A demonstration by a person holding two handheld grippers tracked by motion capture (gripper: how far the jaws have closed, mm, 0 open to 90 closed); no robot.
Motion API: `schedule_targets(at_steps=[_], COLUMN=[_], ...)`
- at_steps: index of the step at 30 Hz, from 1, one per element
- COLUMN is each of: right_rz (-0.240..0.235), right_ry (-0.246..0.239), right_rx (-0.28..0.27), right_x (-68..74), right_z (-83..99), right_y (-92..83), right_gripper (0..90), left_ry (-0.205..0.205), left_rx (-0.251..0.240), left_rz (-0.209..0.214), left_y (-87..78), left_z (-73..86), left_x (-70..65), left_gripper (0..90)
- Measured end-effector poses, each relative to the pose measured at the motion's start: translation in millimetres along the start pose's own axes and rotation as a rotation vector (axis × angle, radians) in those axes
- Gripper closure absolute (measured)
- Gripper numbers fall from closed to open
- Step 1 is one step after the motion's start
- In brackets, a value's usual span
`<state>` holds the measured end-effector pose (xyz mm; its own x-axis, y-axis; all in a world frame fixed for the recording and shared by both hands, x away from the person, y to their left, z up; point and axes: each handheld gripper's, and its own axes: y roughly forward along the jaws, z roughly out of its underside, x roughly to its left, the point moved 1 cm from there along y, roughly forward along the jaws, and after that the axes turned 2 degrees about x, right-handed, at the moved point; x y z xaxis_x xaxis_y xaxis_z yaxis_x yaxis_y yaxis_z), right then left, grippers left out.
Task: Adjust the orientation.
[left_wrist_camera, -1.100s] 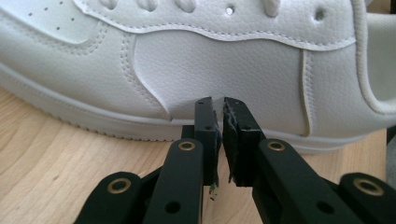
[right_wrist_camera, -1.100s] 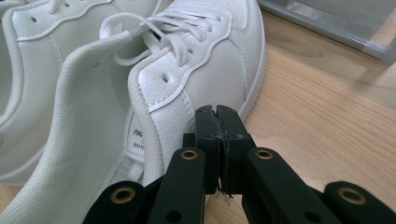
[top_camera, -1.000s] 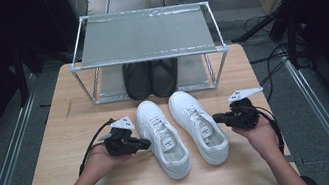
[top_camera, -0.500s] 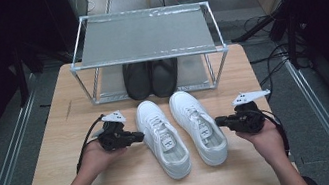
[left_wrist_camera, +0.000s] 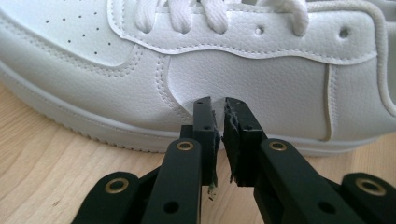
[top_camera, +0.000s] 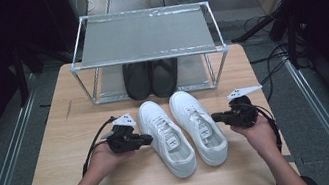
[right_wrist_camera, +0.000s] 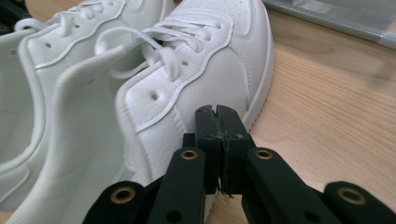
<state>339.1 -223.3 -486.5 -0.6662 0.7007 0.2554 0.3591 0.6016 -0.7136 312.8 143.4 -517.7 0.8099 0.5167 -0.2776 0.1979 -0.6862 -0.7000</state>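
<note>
- Left gripper (top_camera: 146,138): black, two-jaw, hand-held; jaws nearly together with a thin slit between them, nothing clamped; tips level, just beside or touching the outer side of the left shoe, contact not clear
- Right gripper (top_camera: 216,117): same make; jaws pressed together, empty; tips against or just beside the outer heel quarter of the right shoe
- Left shoe (top_camera: 166,136): white low-top sneaker, middle of the table near the person, toe toward the far side; grained leather-like upper (left_wrist_camera: 261,88) with stitched panels, perforated toe, flat white laces, ribbed rubber sole edge
- Right shoe (top_camera: 199,125): its pair, just beside it on the right, nearly parallel, heel toward the person; padded collar and textile lining seen in the right gripper view (right_wrist_camera: 84,140)
- Handling, judged: light to moderate weight; sole stiff, upper gives under pressure; smooth side panels likely slippery for closed tips, so a push may skid; best hold is the heel collar or tongue edge, jaws opened and closed over the rim
- Table (top_camera: 81,121): pale wood-grain top, smooth, matt
- Shoe rack (top_camera: 143,37): far side of the table; metal tube frame, grey flat shelf on top
- Dark shoes (top_camera: 151,78): a pair on the rack's lower level, under the shelf, well apart from both grippers
</note>
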Motion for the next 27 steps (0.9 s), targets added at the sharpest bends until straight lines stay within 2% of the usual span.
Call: schedule_targets(at_steps=[4,6,9,13,15,18,20,25,27], right_rz=[-0.008,-0.036,-0.057,-0.05,-0.035,0.002,0.017,0.015,0.006], right_ry=[-0.022,-0.013,0.0,-0.019,-0.033,-0.066,-0.081,-0.058,-0.051], right_rx=[0.007,0.007,0.002,0.009,0.011,0.014,0.011,0.015,0.016], right_x=[-1.6,-2.5,-2.6,-0.1,2.5,7.6,10.0,10.5,9.2], right_z=[-4.6,-5.4,-6.6,-7.8,-7.6,-7.7,-7.6,-7.0,-6.4], right_y=[8.5,10.9,14.3,16.3,16.2,16.0,16.6,16.4,15.9], right_gripper=[90.0,90.0,90.0,90.0,90.0,90.0,90.0,90.0,90.0], left_ry=[0.02,0.029,0.003,-0.012,-0.012,0.011,-0.007,0.01,-0.002], left_rx=[0.005,0.01,0.001,-0.01,-0.005,-0.004,-0.007,-0.007,-0.007], left_rz=[0.016,0.012,0.016,0.013,0.042,0.022,0.037,0.03,0.037], left_y=[5.0,7.0,8.8,10.2,11.4,12.5,13.1,15.1,15.4], left_z=[-1.4,-2.2,-2.2,-1.0,-0.2,-0.2,0.2,0.1,0.1], left_x=[-5.6,-7.7,-7.9,-9.5,-11.2,-16.4,-16.0,-21.2,-21.5], left_gripper=[83.7,83.7,84.4,85.5,87.1,88.3,89.5,90.0,90.0])
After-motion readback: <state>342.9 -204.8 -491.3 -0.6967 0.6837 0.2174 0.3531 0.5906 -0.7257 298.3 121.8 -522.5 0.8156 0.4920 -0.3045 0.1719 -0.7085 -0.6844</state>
